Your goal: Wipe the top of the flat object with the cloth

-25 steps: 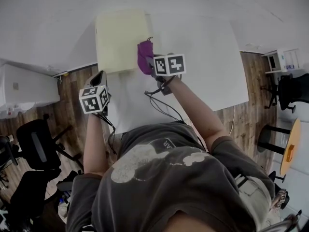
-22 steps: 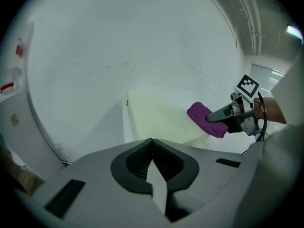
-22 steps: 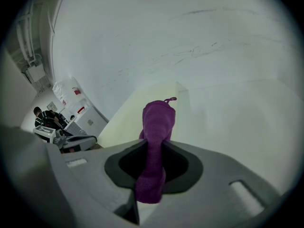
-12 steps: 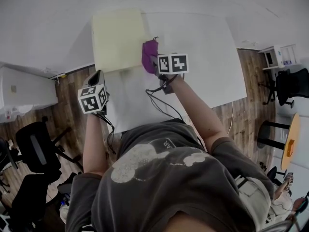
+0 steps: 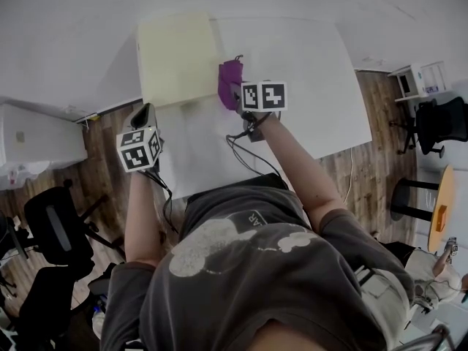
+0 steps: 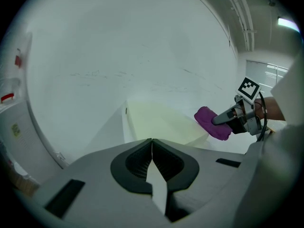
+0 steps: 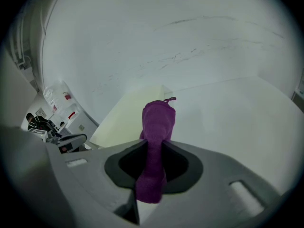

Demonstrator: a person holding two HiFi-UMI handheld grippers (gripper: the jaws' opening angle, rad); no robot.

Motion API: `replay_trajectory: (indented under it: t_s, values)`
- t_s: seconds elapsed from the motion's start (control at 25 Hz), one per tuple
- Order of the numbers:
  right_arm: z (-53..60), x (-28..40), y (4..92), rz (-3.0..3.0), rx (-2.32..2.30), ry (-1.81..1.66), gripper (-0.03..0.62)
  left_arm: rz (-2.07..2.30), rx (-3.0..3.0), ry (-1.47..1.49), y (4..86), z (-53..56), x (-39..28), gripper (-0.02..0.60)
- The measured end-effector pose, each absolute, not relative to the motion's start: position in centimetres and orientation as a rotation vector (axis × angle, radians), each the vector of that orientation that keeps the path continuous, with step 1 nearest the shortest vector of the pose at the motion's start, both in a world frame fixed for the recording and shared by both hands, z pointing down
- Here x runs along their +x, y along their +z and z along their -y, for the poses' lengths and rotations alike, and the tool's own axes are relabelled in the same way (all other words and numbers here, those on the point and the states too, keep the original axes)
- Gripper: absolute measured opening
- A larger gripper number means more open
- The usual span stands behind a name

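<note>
By the flat board's [image 5: 175, 57] right edge, your right hand-held gripper [image 5: 234, 93] clamps the cloth [image 5: 229, 77] tight — a hard push may shove the unheld board.

Purple cloth [image 5: 229, 81] bunched, just beside pale-yellow flat board [image 5: 178, 58], rt side.

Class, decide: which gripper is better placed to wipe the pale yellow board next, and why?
Right. The right gripper grips the purple cloth at the yellow board's right edge; the left gripper is shut, empty and farther back.
</note>
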State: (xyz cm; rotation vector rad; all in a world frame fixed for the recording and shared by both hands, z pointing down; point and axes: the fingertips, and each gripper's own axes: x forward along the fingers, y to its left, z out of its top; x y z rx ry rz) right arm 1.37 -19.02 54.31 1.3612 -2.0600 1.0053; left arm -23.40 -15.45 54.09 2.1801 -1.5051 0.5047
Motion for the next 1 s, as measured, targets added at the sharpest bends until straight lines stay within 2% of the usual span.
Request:
replay_trajectory:
  t_s: [0.44,1.0]
  values:
    - [18.8,1.8,52.8,2.138,1.313,1.000,0.075,1.548,2.189,0.436,50.7,13.2,-21.7,-0.005]
    - [16.2,6.9,49.3,2.276,1.229,0.958,0.075,1.580,2.201,0.377,47.6,10.6,-12.6,-0.005]
